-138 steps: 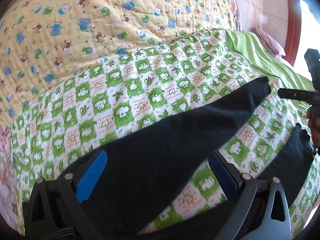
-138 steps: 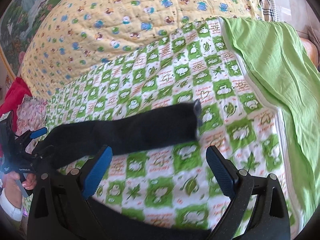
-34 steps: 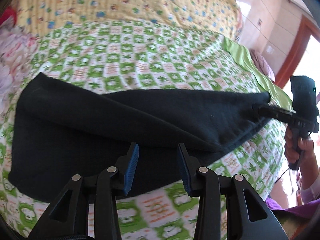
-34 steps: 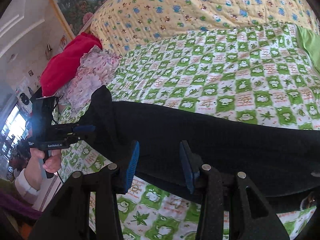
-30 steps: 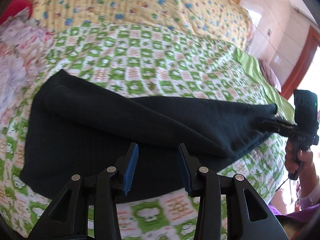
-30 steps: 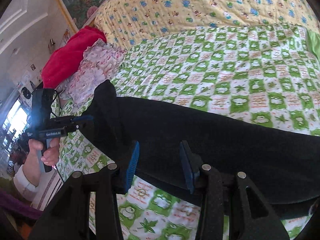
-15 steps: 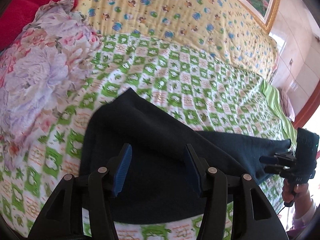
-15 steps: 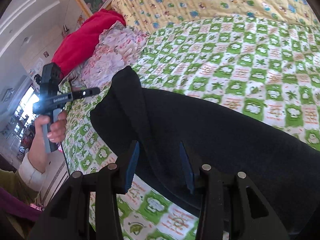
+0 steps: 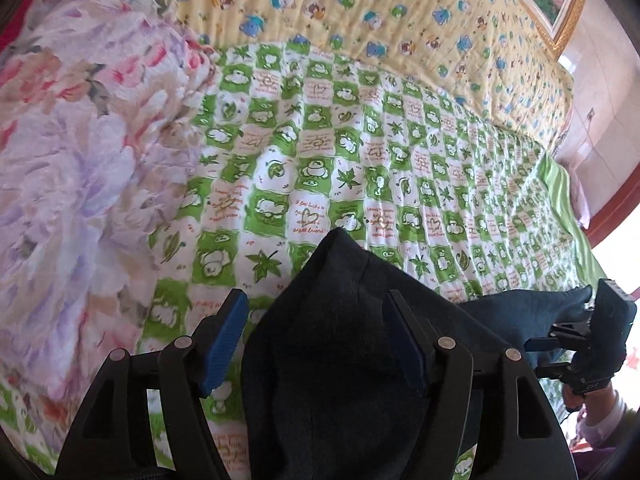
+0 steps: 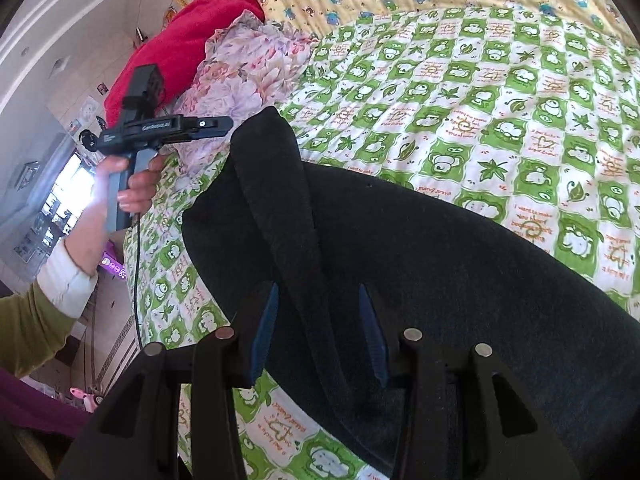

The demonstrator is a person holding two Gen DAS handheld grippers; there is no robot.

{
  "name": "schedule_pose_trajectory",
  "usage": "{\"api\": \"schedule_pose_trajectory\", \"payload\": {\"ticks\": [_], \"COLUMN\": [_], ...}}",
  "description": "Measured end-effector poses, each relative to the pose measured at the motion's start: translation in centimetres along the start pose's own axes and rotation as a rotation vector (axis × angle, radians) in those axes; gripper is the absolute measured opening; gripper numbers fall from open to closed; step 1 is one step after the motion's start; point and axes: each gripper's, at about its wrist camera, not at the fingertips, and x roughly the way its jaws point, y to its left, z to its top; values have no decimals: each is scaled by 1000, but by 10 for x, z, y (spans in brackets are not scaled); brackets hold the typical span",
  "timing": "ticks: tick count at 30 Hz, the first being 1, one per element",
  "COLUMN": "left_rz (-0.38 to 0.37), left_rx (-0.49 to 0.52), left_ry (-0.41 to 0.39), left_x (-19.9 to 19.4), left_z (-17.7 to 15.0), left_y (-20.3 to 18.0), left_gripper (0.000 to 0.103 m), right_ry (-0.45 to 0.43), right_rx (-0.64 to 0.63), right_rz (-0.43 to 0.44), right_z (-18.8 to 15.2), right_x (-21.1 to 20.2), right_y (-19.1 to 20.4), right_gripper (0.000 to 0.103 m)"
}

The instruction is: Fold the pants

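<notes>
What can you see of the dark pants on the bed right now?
The pants are dark navy, almost black, of a soft, thick, fleecy-looking fabric. They lie across the green checked bedspread, one leg seemingly folded over the other. A raised ridge of cloth ends in a peak near the floral pillow. The left claw hangs open above that end; whether it touches is unclear. The right claw, also open, straddles the ridge.

The pants (image 10: 420, 264) are dark, matt, slightly fuzzy cloth lying on a quilted cotton-looking bedspread (image 9: 360, 152), beside crinkly floral fabric (image 9: 80, 140).
</notes>
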Motion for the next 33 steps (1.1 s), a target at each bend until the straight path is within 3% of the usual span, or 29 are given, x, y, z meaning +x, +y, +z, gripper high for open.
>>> {"api": "schedule_pose_trajectory", "payload": {"ticks": [8, 11, 12, 14, 15, 16, 19, 25, 33], "left_rz": [-110, -112, -94, -71, -68, -61, -49, -24, -5], "left_rx": [-6, 14, 29, 59, 65, 71, 100, 155, 104], "left_ry": [161, 167, 155, 118, 106, 92, 42, -46, -160], "left_x": [51, 57, 56, 49, 44, 38, 20, -17, -47], "left_z": [20, 17, 15, 12, 11, 10, 3, -24, -71], "left_y": [12, 7, 3, -6, -8, -11, -19, -40, -36], "left_gripper": [71, 57, 56, 42, 28, 21, 14, 9, 9], "right_ry": [42, 51, 55, 57, 58, 58, 42, 12, 4], "right_rx": [23, 38, 38, 30, 18, 10, -24, -92, -175], "right_rz": [48, 74, 80, 102, 99, 90, 74, 67, 21], "right_z": [13, 16, 16, 16, 16, 16, 15, 9, -10], "right_x": [20, 26, 27, 29, 29, 30, 26, 12, 1], "right_y": [-9, -11, -11, -8, -5, -3, 6, 29, 47], "right_gripper": [43, 43, 43, 23, 8, 8, 6, 6, 6]}}
